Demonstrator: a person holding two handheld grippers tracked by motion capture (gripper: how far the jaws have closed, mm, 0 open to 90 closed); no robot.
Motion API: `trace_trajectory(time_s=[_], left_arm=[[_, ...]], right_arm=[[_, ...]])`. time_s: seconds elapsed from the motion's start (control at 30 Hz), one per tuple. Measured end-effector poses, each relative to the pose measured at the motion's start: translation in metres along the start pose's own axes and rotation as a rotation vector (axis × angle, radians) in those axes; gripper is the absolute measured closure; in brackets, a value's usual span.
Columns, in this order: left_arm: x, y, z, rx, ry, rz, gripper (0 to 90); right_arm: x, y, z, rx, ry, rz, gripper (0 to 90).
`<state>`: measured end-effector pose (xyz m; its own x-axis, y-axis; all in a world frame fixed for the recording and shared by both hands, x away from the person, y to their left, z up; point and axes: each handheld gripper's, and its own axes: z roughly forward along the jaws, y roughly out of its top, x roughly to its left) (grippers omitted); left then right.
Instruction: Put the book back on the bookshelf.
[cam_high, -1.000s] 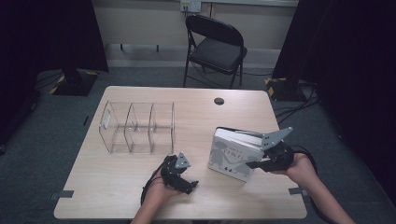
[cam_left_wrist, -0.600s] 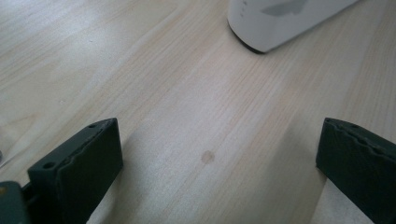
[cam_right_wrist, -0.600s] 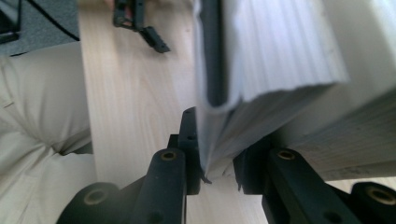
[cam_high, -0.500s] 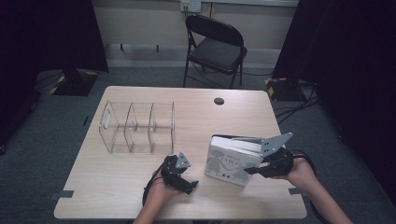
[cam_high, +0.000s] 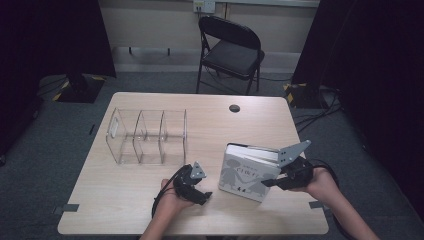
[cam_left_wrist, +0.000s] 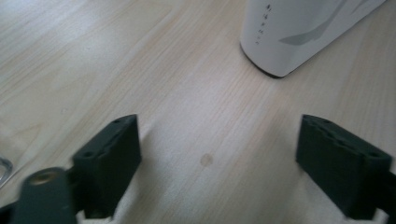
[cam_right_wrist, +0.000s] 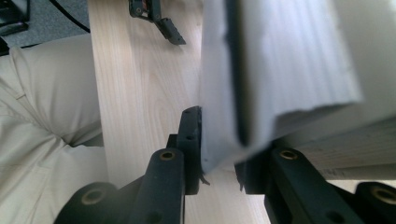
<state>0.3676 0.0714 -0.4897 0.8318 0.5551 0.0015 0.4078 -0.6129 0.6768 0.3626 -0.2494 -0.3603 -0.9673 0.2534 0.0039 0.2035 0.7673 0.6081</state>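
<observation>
A white hardback book (cam_high: 245, 172) stands tilted on its lower edge on the wooden table (cam_high: 150, 200), front cover toward me. My right gripper (cam_high: 270, 181) is shut on its right side; in the right gripper view the jaws (cam_right_wrist: 219, 154) clamp the grey cover board of the book (cam_right_wrist: 280, 60). My left gripper (cam_high: 204, 196) rests low on the table just left of the book, apart from it. Its jaws have just been closing and stand open (cam_left_wrist: 219, 172) over bare wood with nothing between them. The book's corner (cam_left_wrist: 299, 28) lies beyond them.
A clear plastic organiser (cam_high: 147, 135) with three compartments sits at the table's left middle. A small black disc (cam_high: 234, 108) lies near the far edge. A folding chair (cam_high: 232, 50) stands behind the table. The person's trouser leg (cam_right_wrist: 46, 116) is at the near table edge.
The book in the right gripper has shifted slightly left and toward me, nearer the left gripper. The left hand has stayed put.
</observation>
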Motion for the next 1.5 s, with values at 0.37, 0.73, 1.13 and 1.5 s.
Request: trace_trajectory(time_s=[0.37, 0.73, 1.13, 1.5], left_arm=[[-0.001, 0.024, -0.017, 0.009, -0.070, 0.074, 17.7], [-0.003, 0.063, -0.031, 0.071, -0.112, 0.143, 18.3], [-0.002, 0.098, -0.043, 0.106, -0.152, 0.202, 18.7], [-0.003, 0.130, -0.058, 0.131, -0.163, 0.239, 21.2]], right_arm=[[-0.002, -0.005, 0.002, -0.006, 0.000, 0.019, 66.4], [-0.003, -0.009, 0.001, -0.032, 0.007, 0.046, 58.8], [-0.004, -0.020, -0.002, -0.026, 0.009, 0.065, 55.3], [-0.003, -0.027, 0.005, -0.009, 0.014, 0.074, 51.9]])
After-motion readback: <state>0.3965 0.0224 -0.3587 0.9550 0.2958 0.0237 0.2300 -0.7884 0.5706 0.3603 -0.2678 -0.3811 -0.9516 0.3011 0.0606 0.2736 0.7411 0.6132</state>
